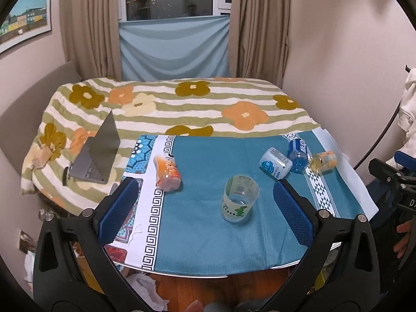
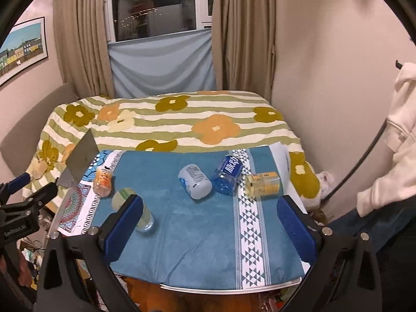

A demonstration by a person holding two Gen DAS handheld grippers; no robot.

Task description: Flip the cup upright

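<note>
A clear cup with a green-and-white printed band [image 1: 239, 198] stands upright on the blue tablecloth [image 1: 202, 234], mouth up. My left gripper [image 1: 205, 195] is open and empty, its blue pads on either side of the cup and nearer to me than it. In the right wrist view the same cup [image 2: 144, 217] is partly hidden behind my right gripper's left finger [image 2: 124, 226]. My right gripper [image 2: 210, 221] is open and empty above the table's front half.
Four cups lie on their sides: an orange one [image 1: 167, 173] at the left, a white-blue one [image 1: 275, 163], a blue one [image 1: 299, 154] and a yellow one [image 1: 323, 161] at the back right. An open laptop [image 1: 97, 153] sits on the flowered bed behind.
</note>
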